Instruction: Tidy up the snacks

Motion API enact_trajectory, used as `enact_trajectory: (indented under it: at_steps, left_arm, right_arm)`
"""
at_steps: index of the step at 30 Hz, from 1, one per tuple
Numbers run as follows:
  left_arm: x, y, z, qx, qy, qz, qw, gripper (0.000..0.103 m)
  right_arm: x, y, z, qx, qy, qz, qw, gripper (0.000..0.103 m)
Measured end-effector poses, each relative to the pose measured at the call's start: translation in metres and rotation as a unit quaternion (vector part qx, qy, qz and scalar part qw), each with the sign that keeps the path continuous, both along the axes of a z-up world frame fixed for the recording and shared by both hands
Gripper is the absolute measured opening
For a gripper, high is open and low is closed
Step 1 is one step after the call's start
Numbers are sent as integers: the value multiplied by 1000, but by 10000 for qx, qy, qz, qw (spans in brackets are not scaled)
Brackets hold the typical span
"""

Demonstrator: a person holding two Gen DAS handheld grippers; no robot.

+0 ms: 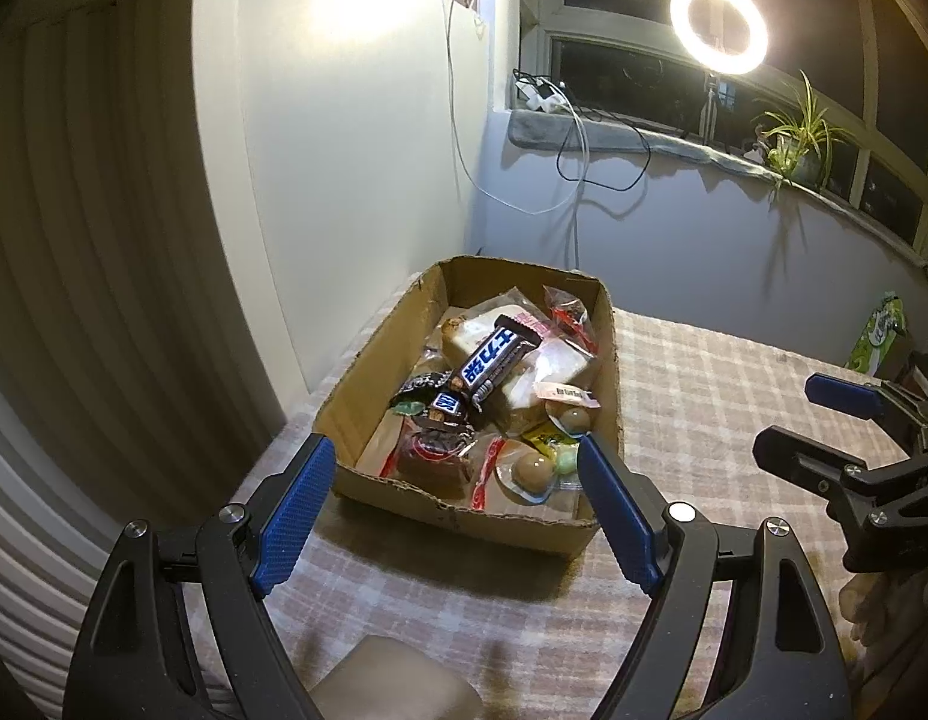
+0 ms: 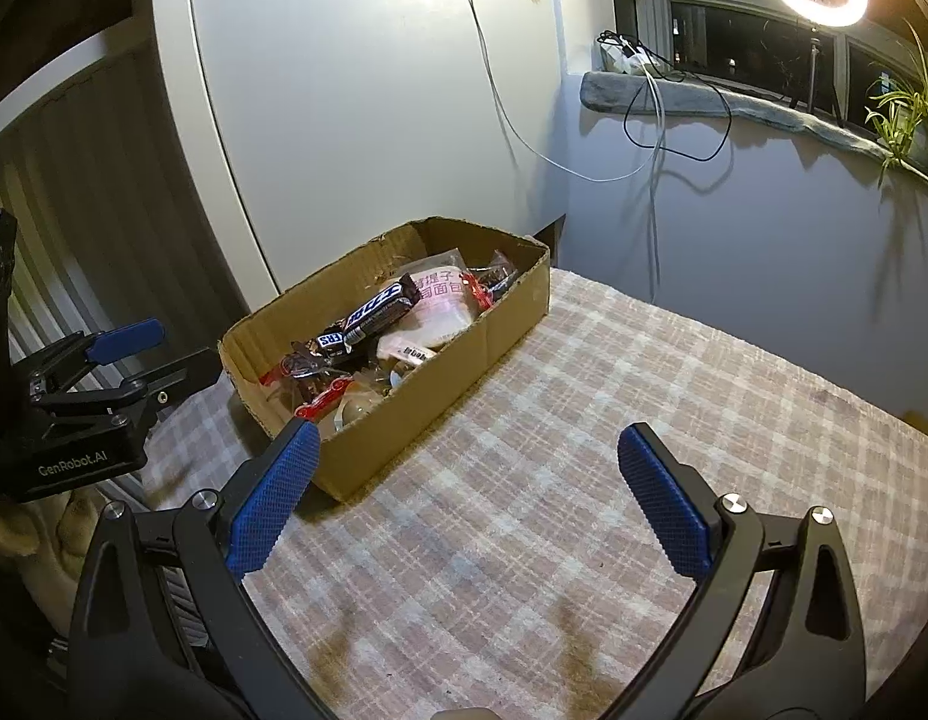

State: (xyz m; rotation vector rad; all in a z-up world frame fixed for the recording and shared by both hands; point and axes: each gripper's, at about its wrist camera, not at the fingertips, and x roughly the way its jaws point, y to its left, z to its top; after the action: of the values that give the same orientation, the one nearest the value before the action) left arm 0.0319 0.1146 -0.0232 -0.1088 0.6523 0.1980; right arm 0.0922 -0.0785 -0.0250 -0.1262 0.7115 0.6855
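Between both sets of spread jaws: nothing held, snacks ahead in the box.

Left gripper (image 1: 458, 468) gapes empty just short of the box (image 1: 464, 519), its fingers framing the near wall; the right gripper (image 2: 464, 462), also wide and empty, hangs over bare cloth (image 2: 583, 420) beside the box's long side. Left looks nearer the snacks. Topmost lies a blue bar (image 1: 493, 363), long axis running away and rightward from the left jaws, over bread (image 1: 547, 375) and wrapped sweets (image 1: 529, 471). That near wall stands between jaws and pile.
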Motion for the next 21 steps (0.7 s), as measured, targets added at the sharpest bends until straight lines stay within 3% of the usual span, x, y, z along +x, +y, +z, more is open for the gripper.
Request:
enact_trajectory:
  at_steps: [21]
  left_arm:
    - [-2,-2,1,23,-16,-11,10000,83]
  right_arm:
    - [-1,2,3,42,-38,-15,10000,102]
